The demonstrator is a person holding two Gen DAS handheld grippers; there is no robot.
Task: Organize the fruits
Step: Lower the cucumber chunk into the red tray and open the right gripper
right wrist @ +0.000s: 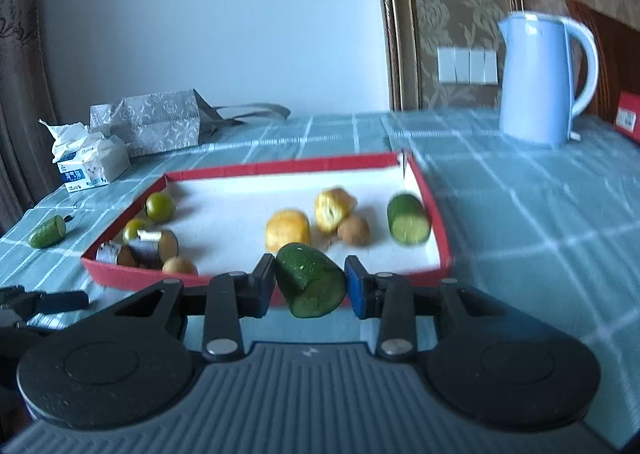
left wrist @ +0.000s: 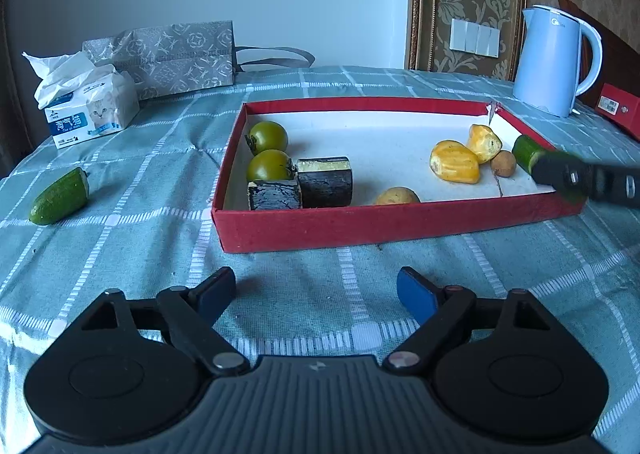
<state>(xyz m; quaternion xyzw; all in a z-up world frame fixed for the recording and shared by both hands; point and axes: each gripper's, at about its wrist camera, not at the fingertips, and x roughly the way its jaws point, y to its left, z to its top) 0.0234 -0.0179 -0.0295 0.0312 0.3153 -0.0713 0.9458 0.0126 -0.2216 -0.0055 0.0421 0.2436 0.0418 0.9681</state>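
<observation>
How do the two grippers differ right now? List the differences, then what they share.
The right gripper is shut on a cucumber piece; the left gripper is open and holds nothing. The right gripper is at the red tray, near its right end; the left gripper hovers over the checked cloth short of the tray's front wall. Both have black linkages and blue pads.
</observation>
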